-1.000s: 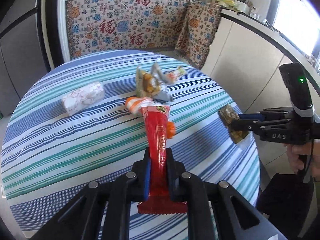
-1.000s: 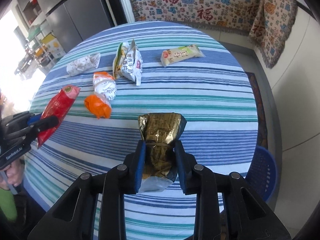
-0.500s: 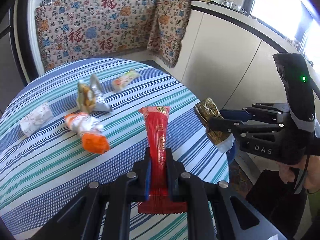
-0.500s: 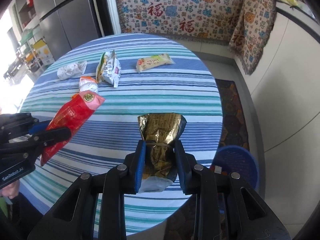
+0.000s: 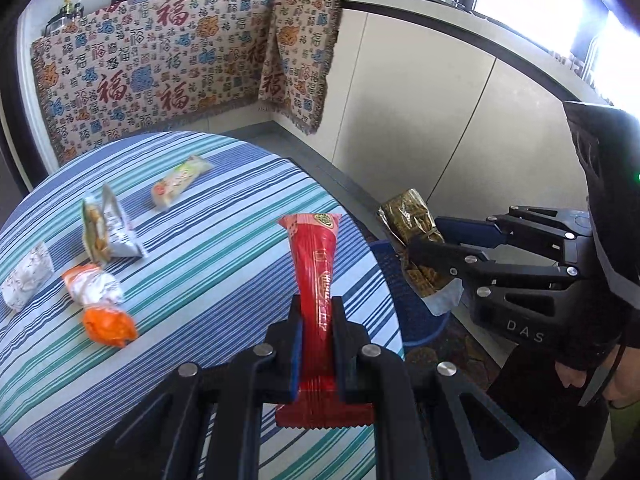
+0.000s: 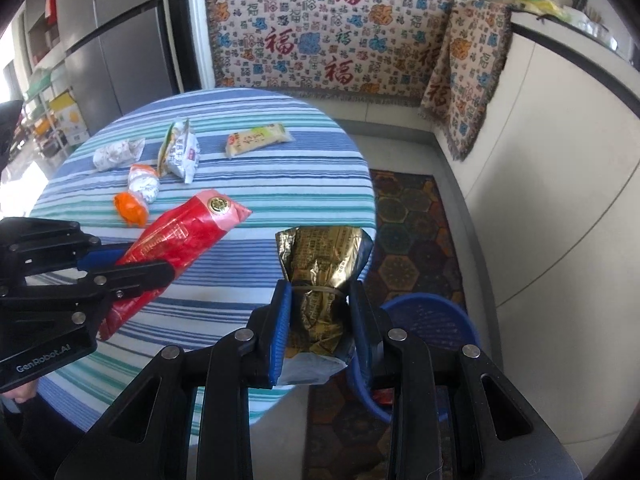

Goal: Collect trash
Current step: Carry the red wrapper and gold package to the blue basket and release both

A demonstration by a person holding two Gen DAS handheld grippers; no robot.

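Observation:
My left gripper (image 5: 318,330) is shut on a long red wrapper (image 5: 316,276), held over the right edge of the round striped table (image 5: 224,248). My right gripper (image 6: 320,320) is shut on a crumpled gold wrapper (image 6: 320,264), held just past the table's edge above a blue basket (image 6: 432,320) on the floor. In the left wrist view the right gripper (image 5: 424,240) with the gold wrapper (image 5: 412,220) hangs over the blue basket (image 5: 404,304). The right wrist view has the left gripper (image 6: 132,262) and red wrapper (image 6: 180,236) at the left.
Several wrappers lie on the table: an orange and white one (image 5: 100,300), a torn silver bag (image 5: 106,232), a pale bar (image 5: 180,180), a white roll (image 5: 26,280). A patterned cloth (image 5: 160,64) drapes the bench behind. White cabinets (image 6: 560,200) and a rug (image 6: 416,232) flank the basket.
Both grippers have swung right, from over the table toward its right edge. The blue basket has come into view beneath the gold wrapper. Both grips are unchanged.

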